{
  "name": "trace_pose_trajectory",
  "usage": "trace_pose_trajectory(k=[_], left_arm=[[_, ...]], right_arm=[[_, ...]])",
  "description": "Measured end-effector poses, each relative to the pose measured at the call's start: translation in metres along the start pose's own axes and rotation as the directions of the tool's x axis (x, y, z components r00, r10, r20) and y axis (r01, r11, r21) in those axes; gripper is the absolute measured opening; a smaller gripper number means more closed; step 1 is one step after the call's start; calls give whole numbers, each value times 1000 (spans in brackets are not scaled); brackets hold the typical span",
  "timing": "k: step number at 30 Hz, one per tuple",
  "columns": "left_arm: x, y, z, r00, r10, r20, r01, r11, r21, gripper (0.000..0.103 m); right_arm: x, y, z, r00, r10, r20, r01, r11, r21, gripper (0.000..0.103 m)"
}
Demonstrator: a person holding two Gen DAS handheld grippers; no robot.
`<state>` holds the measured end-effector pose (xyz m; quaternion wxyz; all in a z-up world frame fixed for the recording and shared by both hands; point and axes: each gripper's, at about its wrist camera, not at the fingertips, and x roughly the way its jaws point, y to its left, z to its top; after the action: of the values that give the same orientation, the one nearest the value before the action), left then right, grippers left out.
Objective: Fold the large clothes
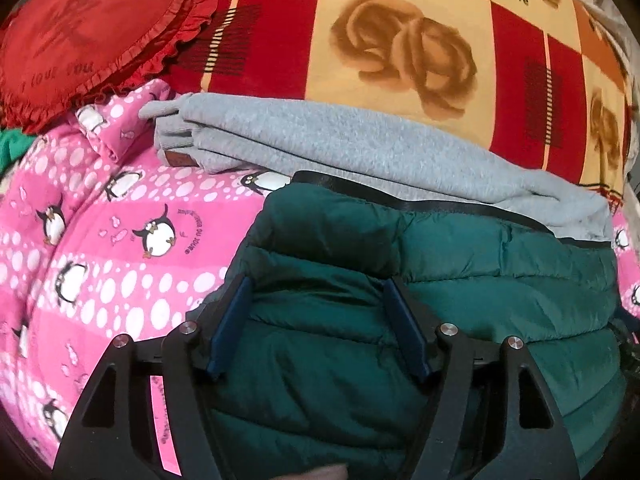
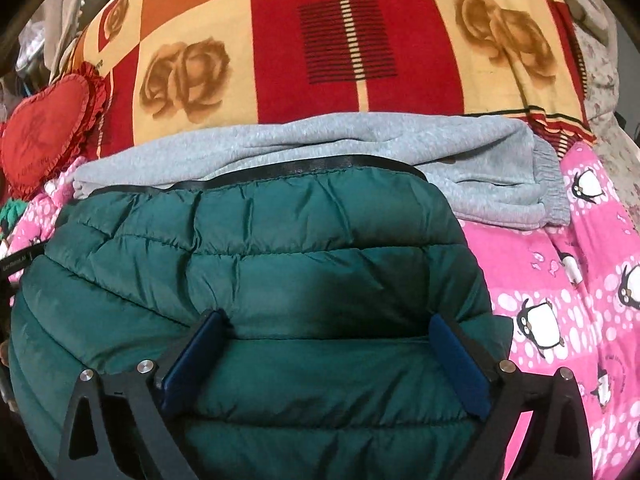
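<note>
A dark green quilted puffer jacket (image 1: pixel 460 288) lies folded into a thick bundle on the bed, with a black trim along its far edge; it also fills the right wrist view (image 2: pixel 256 264). My left gripper (image 1: pixel 318 292) is open, its blue-padded fingers (image 1: pixel 232 320) spread over the jacket's left part. My right gripper (image 2: pixel 326 320) is open, its fingers (image 2: pixel 460 364) spread wide over the jacket's near edge. Neither grips any cloth. A folded grey sweatshirt (image 1: pixel 320 140) lies just behind the jacket, also in the right wrist view (image 2: pixel 360 140).
A pink penguin-print blanket (image 1: pixel 100 248) covers the bed under the clothes, also at the right in the right wrist view (image 2: pixel 580 280). A red, orange and cream rose-patterned blanket (image 1: pixel 400 40) lies behind. A red heart-shaped frilled cushion (image 1: pixel 88 32) sits at the far left.
</note>
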<state>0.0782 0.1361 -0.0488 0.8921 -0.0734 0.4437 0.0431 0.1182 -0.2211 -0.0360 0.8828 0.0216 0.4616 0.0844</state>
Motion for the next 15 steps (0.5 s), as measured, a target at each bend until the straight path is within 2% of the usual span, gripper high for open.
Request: trace_pose_trajectory(k=[3,4,8,9,12,15], left_arm=[[-19,0,0,1000,7,27,-7,1000,10,69],[-31,2,-2,999,3,42,-3,1000,3,69],[-92,0,-33,996,12,91,-14,1000,22,69],[-107,-4,-46,995,27,94,-29,999,25,69],[-138,-20,-87,997,42,62,-44,998,42,69],[-164,-42,-133,1000,18,23,-20,995,101,69]], right_arm=[[-20,-1,2,998,-37,50,36,999,30,97],[-40,0,-1,994,-53,95,48,997,53,97],[-103,5,-23,984,46,172,-70,988,138,97],[-118,10,-34,984,63,168,-87,986,142,97],[-149,18,-69,991,53,126,-67,992,111,97],[-181,26,-117,993,28,112,-38,995,90,97]])
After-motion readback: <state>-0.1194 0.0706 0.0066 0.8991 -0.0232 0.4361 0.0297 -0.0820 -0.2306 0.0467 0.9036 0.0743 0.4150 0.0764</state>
